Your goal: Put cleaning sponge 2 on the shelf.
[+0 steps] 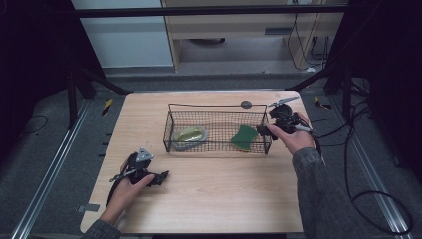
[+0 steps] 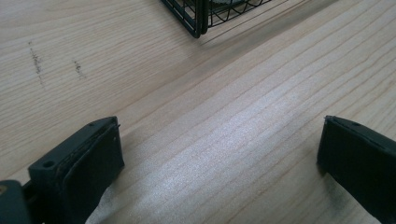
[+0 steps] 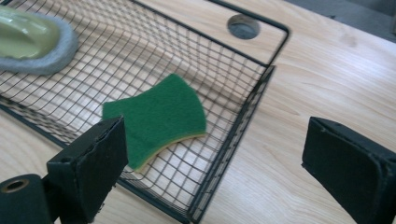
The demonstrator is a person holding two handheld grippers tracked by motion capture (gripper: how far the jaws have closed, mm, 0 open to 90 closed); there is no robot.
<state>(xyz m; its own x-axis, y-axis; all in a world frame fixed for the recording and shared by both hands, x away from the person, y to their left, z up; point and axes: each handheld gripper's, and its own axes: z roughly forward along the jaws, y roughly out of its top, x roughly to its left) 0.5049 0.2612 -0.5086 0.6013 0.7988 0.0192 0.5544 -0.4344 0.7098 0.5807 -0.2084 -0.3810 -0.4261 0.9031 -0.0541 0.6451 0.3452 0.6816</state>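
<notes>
The green sponge (image 3: pixel 156 116) lies flat on the mesh floor of the wire basket (image 1: pixel 217 106), at the basket's right end, green scouring face up with a thin yellow layer showing along its near edge. Nothing grips it. The right hand-held gripper (image 1: pixel 264 131) sits just outside the basket's right wall, jaws spread wide and empty, the sponge lying ahead of them and the wire rim crossing between them. By the look of it the sponge has been put in and let go, so the placing seems done for this item.

At the basket's left end rests a yellow-green scrubber on a grey pad (image 1: pixel 189 135), well apart from the sponge, with bare mesh between the two. Both cleaning things are inside the basket, and I see nothing loose beside it, so little appears to be left beyond drawing the right hand clear.

The left hand-held gripper (image 1: pixel 161 177) rests on the worktop (image 1: pixel 214 199) in front of the basket's left corner, near but not touching it. Its jaws are also spread, with only bare wood between them.

The worktop is pale wood with a clear grain, a few faint dark scuffs in front of the basket's left corner, and a round grommet hole (image 1: pixel 246 104) just behind the basket's back rail. Around it the room is dim: dark grey carpet, metal floor rails on either side, black frame legs, cables trailing off to the basket's right, and light cabinets beyond the far edge.
</notes>
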